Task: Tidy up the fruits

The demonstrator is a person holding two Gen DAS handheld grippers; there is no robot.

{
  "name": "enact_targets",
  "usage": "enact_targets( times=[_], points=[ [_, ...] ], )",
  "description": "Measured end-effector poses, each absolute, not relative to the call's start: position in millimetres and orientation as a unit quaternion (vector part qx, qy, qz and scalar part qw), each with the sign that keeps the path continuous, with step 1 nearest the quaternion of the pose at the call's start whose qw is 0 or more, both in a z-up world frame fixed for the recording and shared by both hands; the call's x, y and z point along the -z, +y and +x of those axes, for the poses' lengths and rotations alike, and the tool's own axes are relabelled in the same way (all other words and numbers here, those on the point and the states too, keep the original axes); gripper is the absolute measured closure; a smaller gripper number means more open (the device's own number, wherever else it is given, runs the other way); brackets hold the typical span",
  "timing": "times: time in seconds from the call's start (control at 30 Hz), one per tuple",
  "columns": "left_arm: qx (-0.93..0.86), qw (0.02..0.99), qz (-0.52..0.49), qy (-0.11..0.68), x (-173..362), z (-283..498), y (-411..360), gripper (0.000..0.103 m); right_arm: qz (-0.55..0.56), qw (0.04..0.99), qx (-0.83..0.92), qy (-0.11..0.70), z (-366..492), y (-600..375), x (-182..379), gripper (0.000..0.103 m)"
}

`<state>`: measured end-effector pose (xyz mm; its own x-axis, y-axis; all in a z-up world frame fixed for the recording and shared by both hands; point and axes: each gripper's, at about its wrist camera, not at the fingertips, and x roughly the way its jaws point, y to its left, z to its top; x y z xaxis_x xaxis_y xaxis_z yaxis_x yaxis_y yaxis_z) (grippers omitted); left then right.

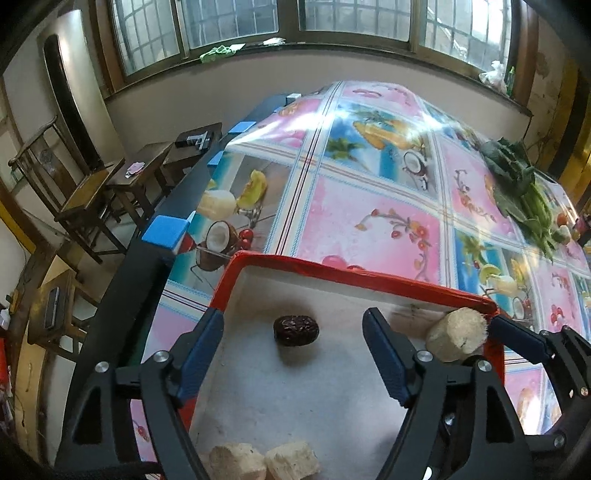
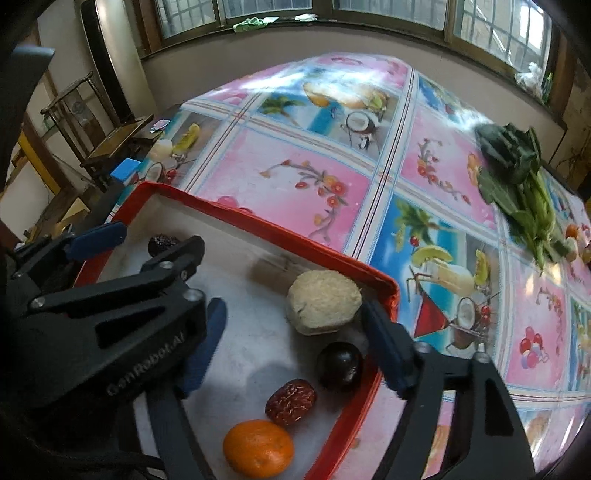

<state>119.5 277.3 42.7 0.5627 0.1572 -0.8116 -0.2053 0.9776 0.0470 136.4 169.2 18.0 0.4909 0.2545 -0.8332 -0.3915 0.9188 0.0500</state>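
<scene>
Red-rimmed tray (image 2: pixel 384 284) holds fruits; left gripper (image 1: pixel 293 350), right gripper (image 2: pixel 295 343) both wide, empty.

Daylight pours through the barred, wood-framed windows (image 1: pixel 295 18), throwing white glare across the glossy fruit-printed plastic desk cover (image 1: pixel 369 122). Fisheye bending curves every edge; corners go black. The leafy greens (image 2: pixel 513 162) look motion-smeared.
</scene>
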Motion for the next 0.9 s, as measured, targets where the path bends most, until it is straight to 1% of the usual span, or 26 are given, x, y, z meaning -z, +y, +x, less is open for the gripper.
enact_targets(
  times=[0.23, 0.43, 0.57, 0.7, 0.9],
  points=[
    [-0.101, 0.89, -0.041, 0.443, -59.0, 101.1, 277.0, 0.025, -0.057, 0.863, -0.188, 0.466, 133.8, 159.0, -27.0, 0.025],
    [-0.08, 0.902, -0.051, 0.421, -81.5, 62.4, 271.4, 0.022, -0.039, 0.871, -0.189, 0.451, 110.5, 143.4, -41.4, 0.025],
    [-0.071, 0.911, -0.045, 0.405, -95.5, 31.7, 261.8, 0.022, -0.017, 0.882, -0.187, 0.431, 80.5, 117.9, -60.3, 0.025],
    [-0.082, 0.915, -0.031, 0.394, -102.8, 4.3, 253.3, 0.022, 0.0, 0.892, -0.176, 0.417, 47.3, 92.0, -69.2, 0.021],
    [-0.072, 0.907, -0.082, 0.407, -102.4, -24.2, 247.3, 0.022, -0.001, 0.896, -0.17, 0.41, 3.8, 69.1, -68.2, 0.021]
  ],
)
